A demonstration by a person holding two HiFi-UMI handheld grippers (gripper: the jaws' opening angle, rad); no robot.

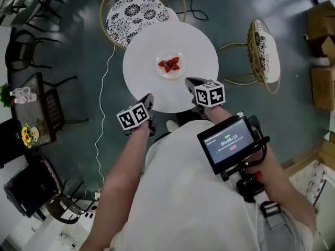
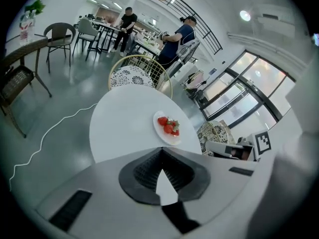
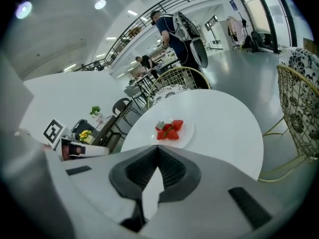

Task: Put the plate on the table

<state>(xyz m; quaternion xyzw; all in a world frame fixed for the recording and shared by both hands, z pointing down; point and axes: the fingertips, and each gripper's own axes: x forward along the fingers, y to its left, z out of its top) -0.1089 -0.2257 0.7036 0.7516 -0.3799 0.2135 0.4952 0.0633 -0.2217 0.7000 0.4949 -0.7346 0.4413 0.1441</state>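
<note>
A small clear plate (image 1: 170,65) with several strawberries rests near the middle of the round white table (image 1: 157,90). My left gripper (image 1: 150,99) hovers at the table's near edge, jaws shut with nothing between them. My right gripper (image 1: 189,81) is over the near part of the table, just short of the plate, also shut and empty. In the left gripper view the plate (image 2: 168,127) lies ahead and slightly right of the closed tips (image 2: 161,150). In the right gripper view the plate (image 3: 172,131) sits straight ahead of the closed tips (image 3: 158,148).
A wire chair with a patterned cushion (image 1: 137,9) stands at the table's far side, and another (image 1: 264,51) at its right. A white cable (image 1: 102,114) runs over the floor at left. A dark side table with flowers (image 1: 26,135) is far left. People (image 2: 179,36) stand in the background.
</note>
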